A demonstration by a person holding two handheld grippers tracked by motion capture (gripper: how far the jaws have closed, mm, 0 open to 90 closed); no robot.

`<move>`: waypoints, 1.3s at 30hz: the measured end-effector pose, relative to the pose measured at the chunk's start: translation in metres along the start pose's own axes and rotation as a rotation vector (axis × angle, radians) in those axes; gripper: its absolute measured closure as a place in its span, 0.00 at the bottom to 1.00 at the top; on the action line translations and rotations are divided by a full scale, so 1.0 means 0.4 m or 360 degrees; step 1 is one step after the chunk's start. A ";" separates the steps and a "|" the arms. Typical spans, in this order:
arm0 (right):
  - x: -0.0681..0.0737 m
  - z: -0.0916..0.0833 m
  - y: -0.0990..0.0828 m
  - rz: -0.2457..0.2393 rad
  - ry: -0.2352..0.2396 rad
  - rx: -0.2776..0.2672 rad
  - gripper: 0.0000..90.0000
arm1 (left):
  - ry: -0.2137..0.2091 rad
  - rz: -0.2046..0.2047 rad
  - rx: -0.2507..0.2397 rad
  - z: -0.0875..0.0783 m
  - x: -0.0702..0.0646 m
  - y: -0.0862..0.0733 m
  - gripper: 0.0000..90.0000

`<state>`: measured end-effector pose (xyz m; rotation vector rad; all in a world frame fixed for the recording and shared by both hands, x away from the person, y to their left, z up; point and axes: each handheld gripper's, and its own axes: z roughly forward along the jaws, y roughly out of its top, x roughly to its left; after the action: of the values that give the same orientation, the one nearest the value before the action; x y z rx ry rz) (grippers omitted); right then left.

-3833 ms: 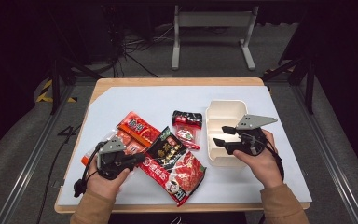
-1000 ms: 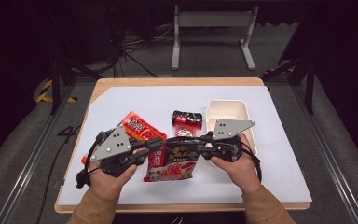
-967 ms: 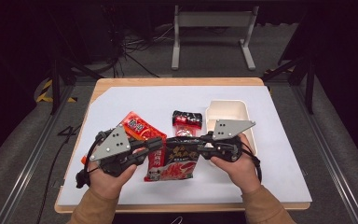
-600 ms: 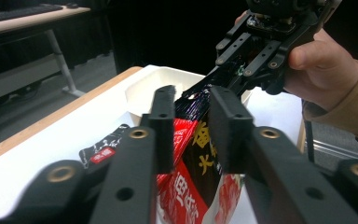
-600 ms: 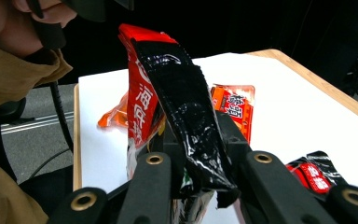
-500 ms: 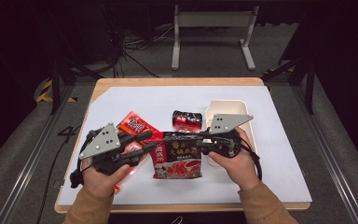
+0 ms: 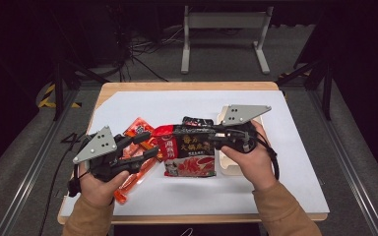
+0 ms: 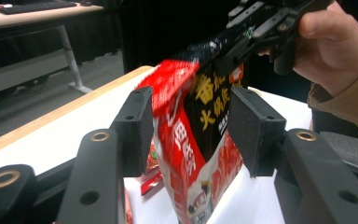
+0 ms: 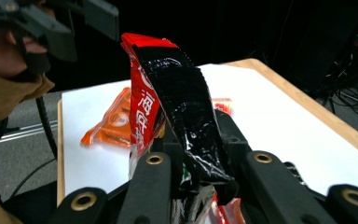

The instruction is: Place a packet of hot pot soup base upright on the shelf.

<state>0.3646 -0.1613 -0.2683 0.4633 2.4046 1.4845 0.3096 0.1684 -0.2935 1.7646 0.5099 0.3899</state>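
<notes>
Hanging noodle packet (image 7: 191, 156) from right gripper (image 7: 216, 139) (clamped), left gripper (image 8: 189, 133) apart

The high view looks forward and down from above the person's side of the white table (image 7: 285, 191), far enough back to take in all of it with the noodle packet (image 7: 189, 156) near its middle. The left gripper view sits close behind that gripper's own jaws and faces the packet (image 8: 193, 140) from just beside it, the right hand (image 8: 335, 46) beyond. The right gripper view looks back across the same packet (image 9: 177, 112), equally close; all three share it and the tabletop around it.
</notes>
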 end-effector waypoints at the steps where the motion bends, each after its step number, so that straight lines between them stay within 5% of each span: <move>1: -0.004 -0.002 0.006 0.0004 0.0000 -0.0007 0.86 | 0.0009 0.0001 -0.0004 0.000 0.002 -0.001 0.55; 14: -0.066 -0.038 0.076 -0.0016 -0.0093 -0.0043 0.86 | 0.0081 -0.0025 0.0080 0.004 0.024 -0.021 0.50; 27: -0.156 -0.061 0.085 -0.0001 -0.0208 -0.0076 0.86 | 0.0079 -0.0052 0.0133 0.011 0.048 -0.048 0.49; 34: -0.196 -0.081 0.082 -0.0003 -0.0268 -0.0117 0.85 | 0.0166 -0.0036 0.0055 0.020 0.056 -0.073 0.47; 39: -0.223 -0.099 0.076 0.0004 -0.0338 -0.0130 0.85 | 0.0189 -0.0088 0.0123 0.024 0.068 -0.087 0.43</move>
<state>0.4341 -0.2170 -0.2181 0.5746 2.1729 1.4492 0.3330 0.1821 -0.3297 1.8046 0.6644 0.4427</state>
